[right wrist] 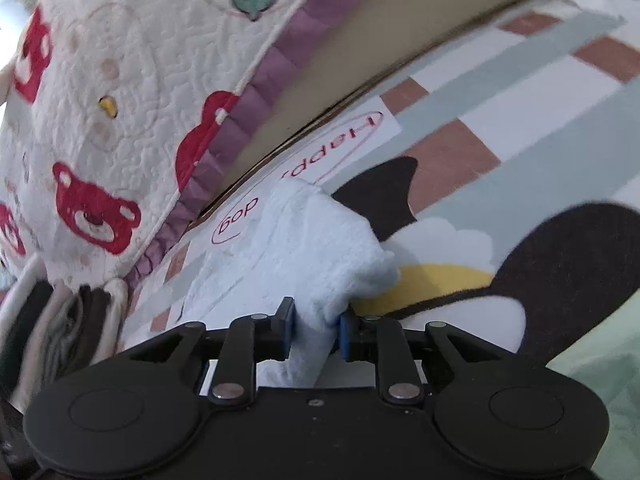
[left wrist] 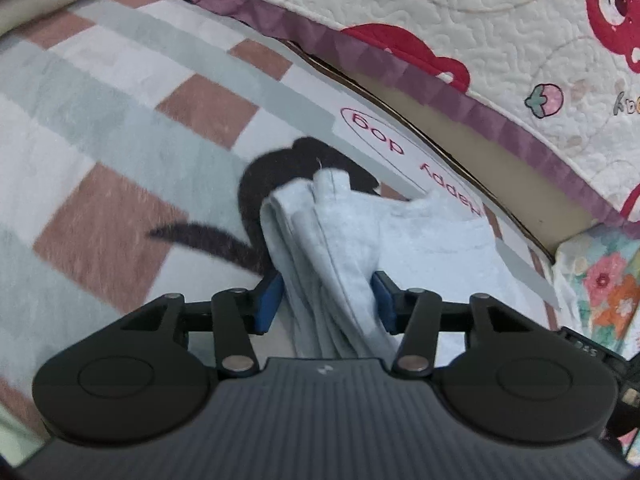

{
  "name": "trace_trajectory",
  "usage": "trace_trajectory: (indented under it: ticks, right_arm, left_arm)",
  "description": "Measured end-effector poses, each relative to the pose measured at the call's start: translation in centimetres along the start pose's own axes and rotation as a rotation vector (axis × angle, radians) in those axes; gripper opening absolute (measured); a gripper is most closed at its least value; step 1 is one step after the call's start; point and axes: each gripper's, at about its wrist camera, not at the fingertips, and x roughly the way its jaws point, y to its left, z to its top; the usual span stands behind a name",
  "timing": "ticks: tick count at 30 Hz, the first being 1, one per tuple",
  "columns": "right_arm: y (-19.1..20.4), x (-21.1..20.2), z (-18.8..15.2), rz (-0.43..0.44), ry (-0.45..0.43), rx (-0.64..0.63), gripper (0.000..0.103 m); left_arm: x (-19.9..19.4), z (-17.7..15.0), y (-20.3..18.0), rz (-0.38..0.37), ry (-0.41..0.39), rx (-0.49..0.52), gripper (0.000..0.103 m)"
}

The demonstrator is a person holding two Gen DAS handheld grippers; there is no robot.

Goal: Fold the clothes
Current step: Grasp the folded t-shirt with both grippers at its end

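While the left gripper (left wrist: 327, 300) is clamped on a bunched fold of the pale blue garment (left wrist: 420, 236), the right gripper (right wrist: 315, 330) pinches another bunch of the same cloth between its blue pads (right wrist: 286, 328). Garment lies gathered on a checked blanket (left wrist: 120, 128) printed with a dark cartoon figure, just beside a cream quilt (right wrist: 132, 80) with red bears and purple trim. Stack of folded clothes (right wrist: 60, 332) at left in the right wrist view.

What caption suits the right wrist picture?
Right gripper pinches pale blue garment above checked blanket.
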Motion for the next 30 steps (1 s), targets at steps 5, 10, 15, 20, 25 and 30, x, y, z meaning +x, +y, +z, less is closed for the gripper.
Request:
trace_trajectory:
  ticks: [5,10,15,20,25,30]
  right_arm:
    - [-1.2,0.1,0.0,0.019,0.021,0.037,0.028]
    - [-2.1,0.4,0.2,0.056,0.037,0.049,0.031]
    - [-2.9,0.7,0.4,0.088,0.053,0.081,0.031]
    - [-3.4,0.9,0.5,0.110,0.061,0.125,0.031]
    - [-2.8,1.6,0.6,0.159,0.065,0.064,0.027]
    - [-0.7,1.0,1.5,0.173,0.039,-0.114,0.023]
  left_arm:
    - [0.8,1.2,0.6,0.016,0.001,-0.018,0.050]
    - [1.3,0.7,-0.4,0.063,-0.045,0.089,0.051]
    - [1.8,1.0,-1.1,0.083,-0.052,0.138,0.059]
    - [2.1,2.3,0.3,0.001,-0.017,0.062,0.057]
    - [1.5,1.8,-0.5,-0.029,-0.002,0.089,0.016]
    - [-0.4,0.8,-2.7,-0.021,-0.038,0.161,0.014]
